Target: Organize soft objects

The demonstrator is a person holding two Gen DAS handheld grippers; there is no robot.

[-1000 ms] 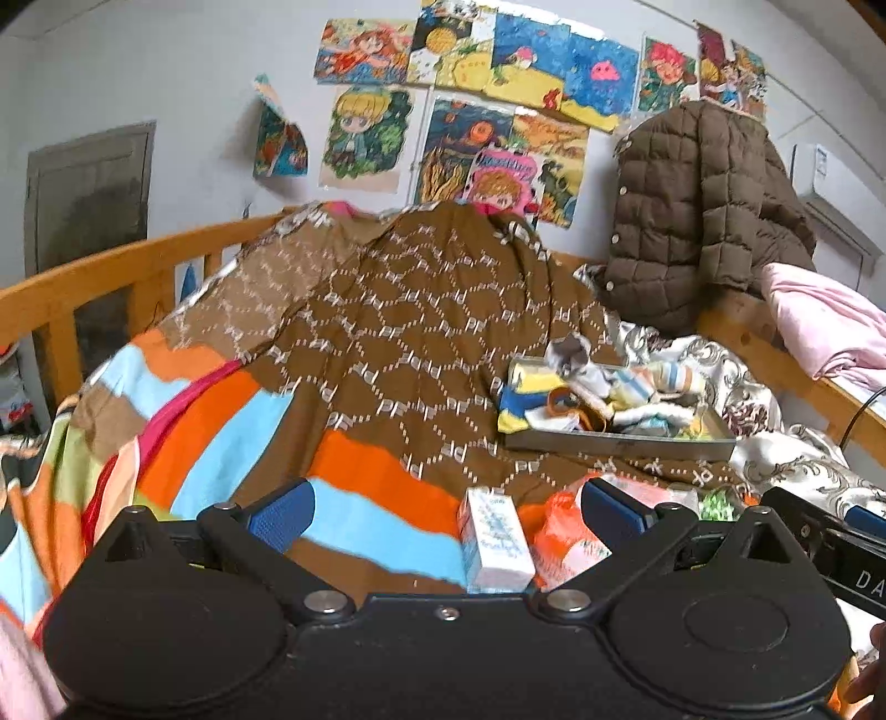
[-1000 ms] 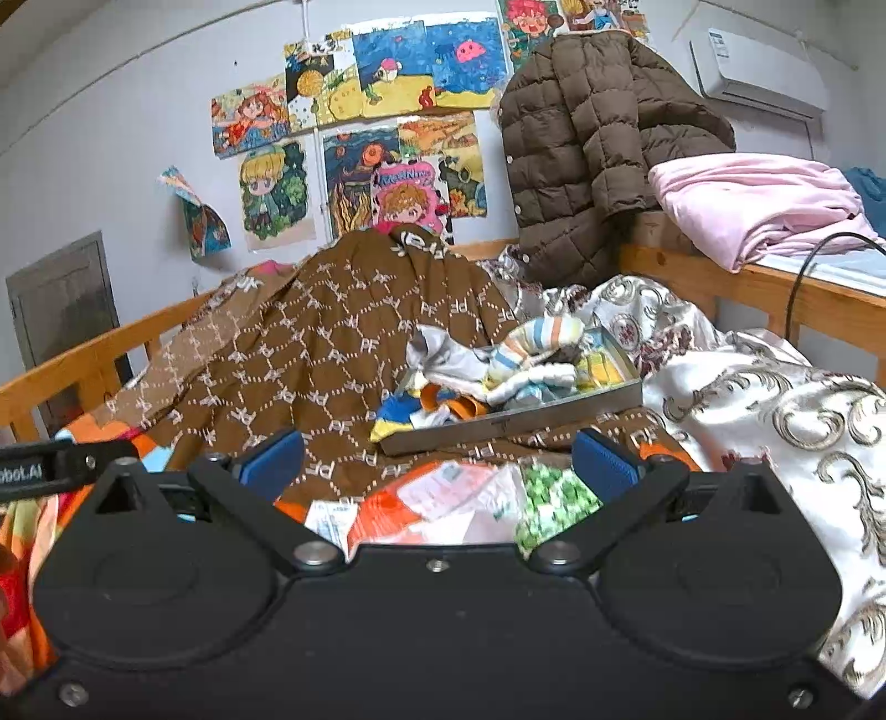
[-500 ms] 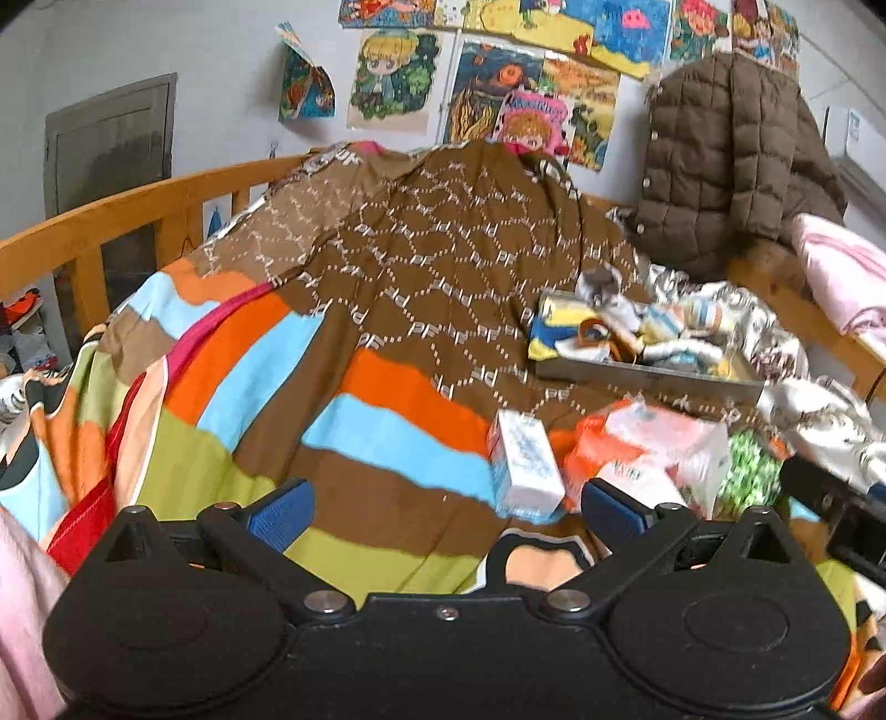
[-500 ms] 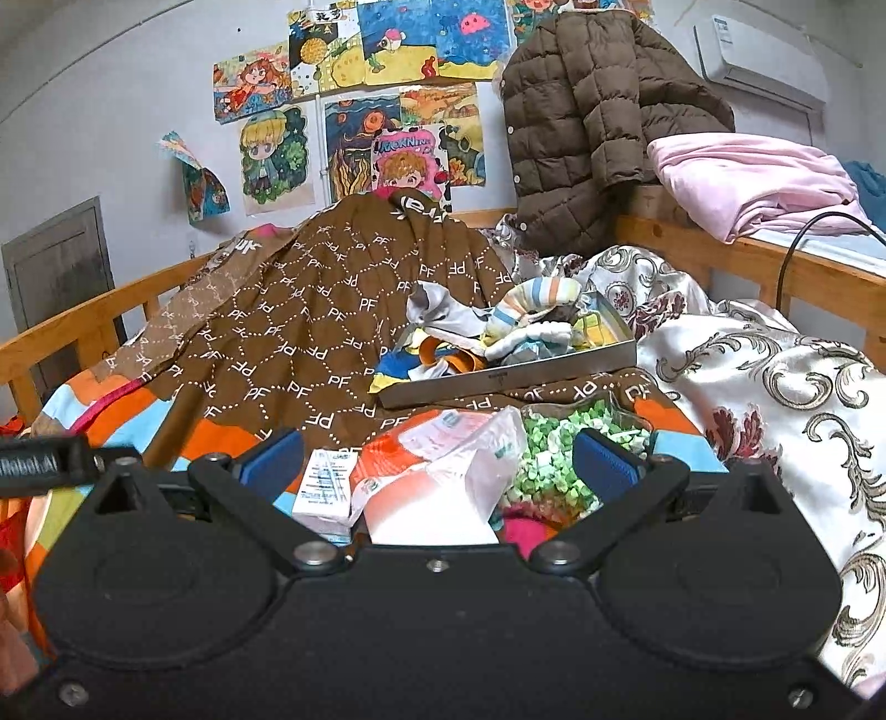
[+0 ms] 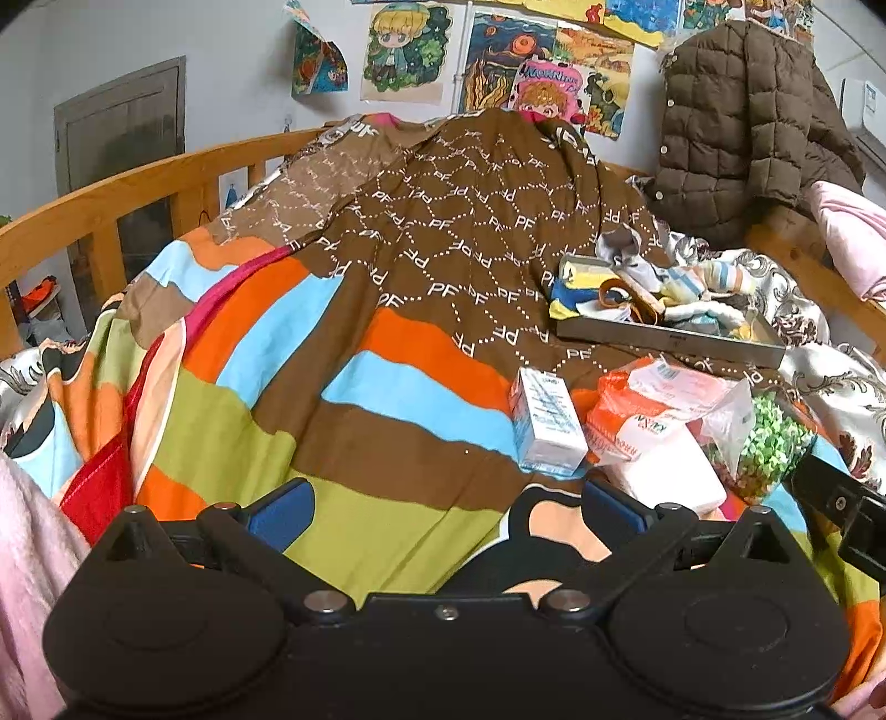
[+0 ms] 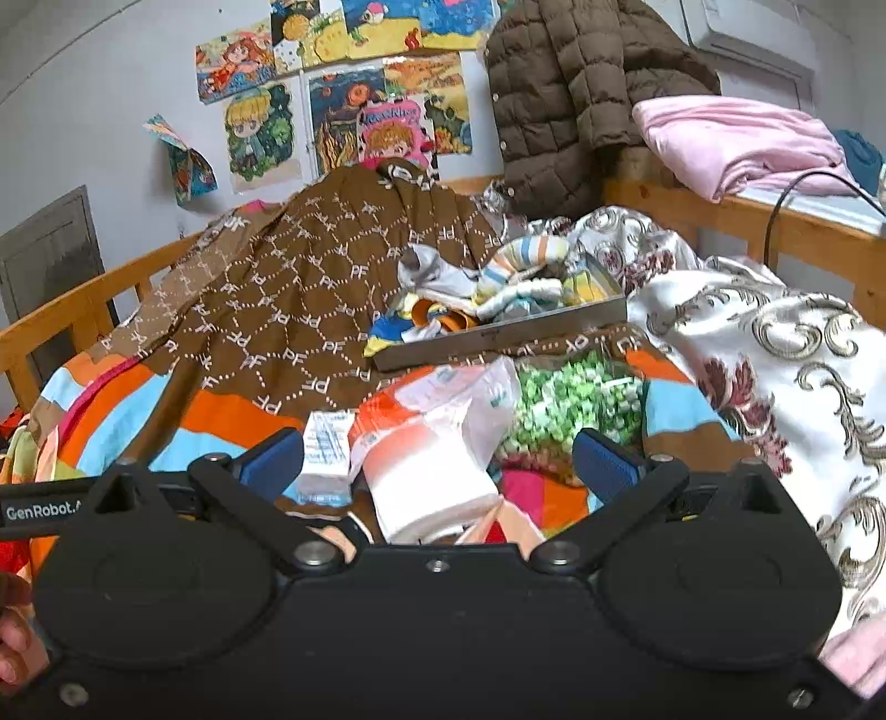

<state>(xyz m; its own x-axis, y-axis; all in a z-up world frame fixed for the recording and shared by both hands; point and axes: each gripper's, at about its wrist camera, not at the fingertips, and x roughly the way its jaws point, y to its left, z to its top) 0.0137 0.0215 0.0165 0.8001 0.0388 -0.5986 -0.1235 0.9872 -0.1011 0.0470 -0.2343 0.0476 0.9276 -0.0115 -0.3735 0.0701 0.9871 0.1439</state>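
A: Where is the left gripper [image 5: 446, 507]?
B: Low over the striped blanket [image 5: 232, 443], jaws spread wide, nothing between them. The right gripper [image 6: 440, 459] is just as wide and also empty, with a pack of tissues [image 6: 429, 465] lying on the bed between its blue fingertips [image 6: 601, 462] but apart from them.

A: What lies beside the tissues?
B: A small white carton [image 5: 545, 423] on their left, and a clear bag of green bits [image 6: 570, 399] on their right.

A: And the soft things?
B: Just behind that pile, a shallow grey tray [image 6: 498, 335] sits on the brown patterned blanket [image 5: 470, 221]. Socks [image 6: 520, 277] are heaped in it, striped and white ones mixed.

A: Farther back?
B: A flowered quilt [image 6: 775, 354] to the right, a wooden bed rail [image 5: 138, 183] on the left, then a brown padded coat [image 6: 576, 99], a pink blanket [image 6: 731, 138] and drawings [image 5: 404, 50] on the wall.
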